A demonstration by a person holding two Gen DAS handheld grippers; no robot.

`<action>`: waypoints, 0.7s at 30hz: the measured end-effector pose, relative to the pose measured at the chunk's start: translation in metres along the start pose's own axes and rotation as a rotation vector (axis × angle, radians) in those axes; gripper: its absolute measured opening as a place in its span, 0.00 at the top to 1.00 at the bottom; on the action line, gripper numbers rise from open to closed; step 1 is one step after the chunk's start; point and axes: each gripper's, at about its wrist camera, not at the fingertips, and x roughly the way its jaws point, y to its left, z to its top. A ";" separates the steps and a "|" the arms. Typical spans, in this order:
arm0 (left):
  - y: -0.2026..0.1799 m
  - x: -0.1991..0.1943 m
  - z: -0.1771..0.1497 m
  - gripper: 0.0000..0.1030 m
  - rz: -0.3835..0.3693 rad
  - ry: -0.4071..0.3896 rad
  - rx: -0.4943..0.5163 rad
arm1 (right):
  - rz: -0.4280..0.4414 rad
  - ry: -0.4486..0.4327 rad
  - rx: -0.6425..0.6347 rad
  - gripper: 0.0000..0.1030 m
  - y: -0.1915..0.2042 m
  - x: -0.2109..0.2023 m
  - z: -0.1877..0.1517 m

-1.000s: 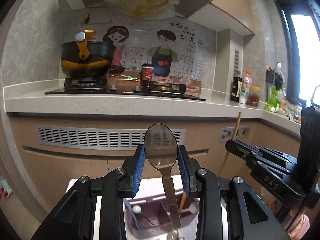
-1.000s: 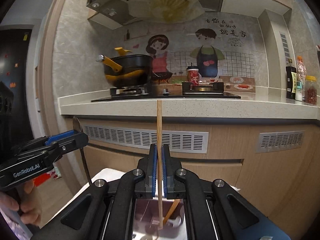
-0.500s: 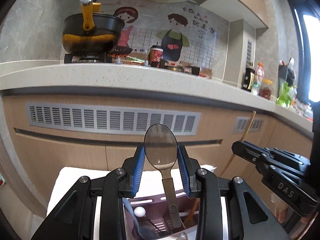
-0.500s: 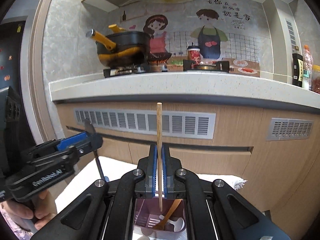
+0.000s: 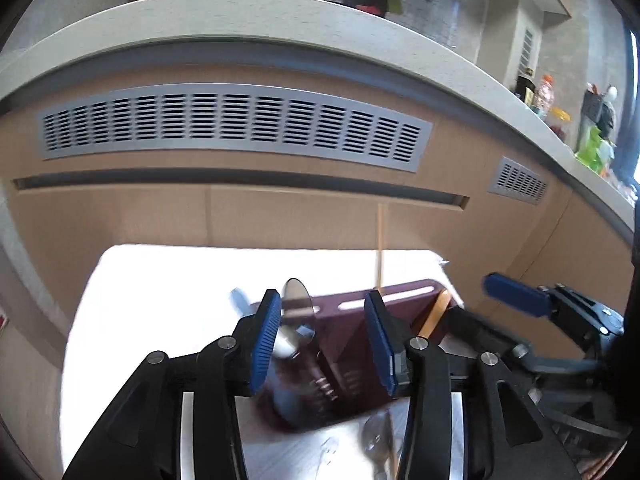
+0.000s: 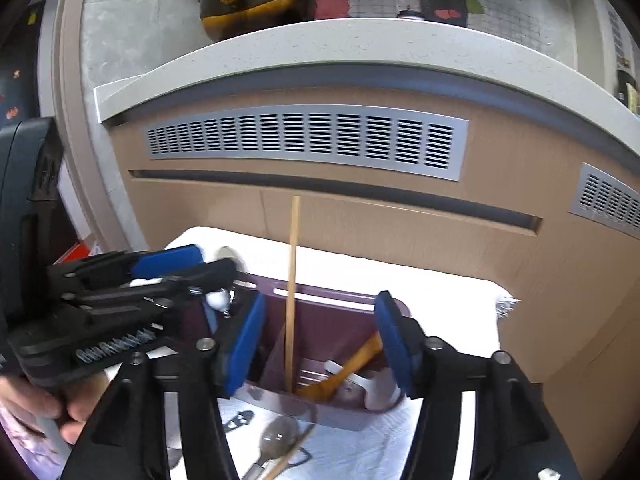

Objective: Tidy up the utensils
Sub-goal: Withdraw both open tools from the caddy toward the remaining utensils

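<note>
1. Landmark: the dark maroon plastic utensil caddy (image 6: 344, 316), divided into compartments, stands on a white cloth (image 6: 448, 288); utensils stand upright in it for sorting.
2. The left gripper (image 5: 322, 340), jaws opening, hangs above the caddy's left compartment; the shiny metal spoon (image 5: 298, 312) stands free between its pads, bowl up.
3. The right gripper (image 6: 320, 340), jaws opening, hangs above the caddy's middle; the pale wooden chopstick (image 6: 292, 296) stands ungripped in a compartment.
4. Another metal spoon (image 6: 276, 438) lies just in front of the caddy, unsorted.
</note>
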 end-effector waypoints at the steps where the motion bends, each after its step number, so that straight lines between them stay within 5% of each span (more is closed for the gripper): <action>1: 0.002 -0.009 -0.006 0.53 0.015 -0.009 0.006 | -0.018 -0.002 0.002 0.45 -0.001 -0.003 -0.004; 6: 0.008 -0.042 -0.049 0.47 0.122 -0.042 0.053 | -0.077 0.018 0.012 0.21 0.000 -0.022 -0.034; 13: 0.022 -0.058 -0.107 0.43 0.193 0.070 0.063 | -0.007 0.191 0.089 0.23 0.014 -0.002 -0.093; 21: 0.055 -0.061 -0.134 0.41 0.191 0.160 -0.047 | -0.021 0.300 0.020 0.44 0.048 0.049 -0.112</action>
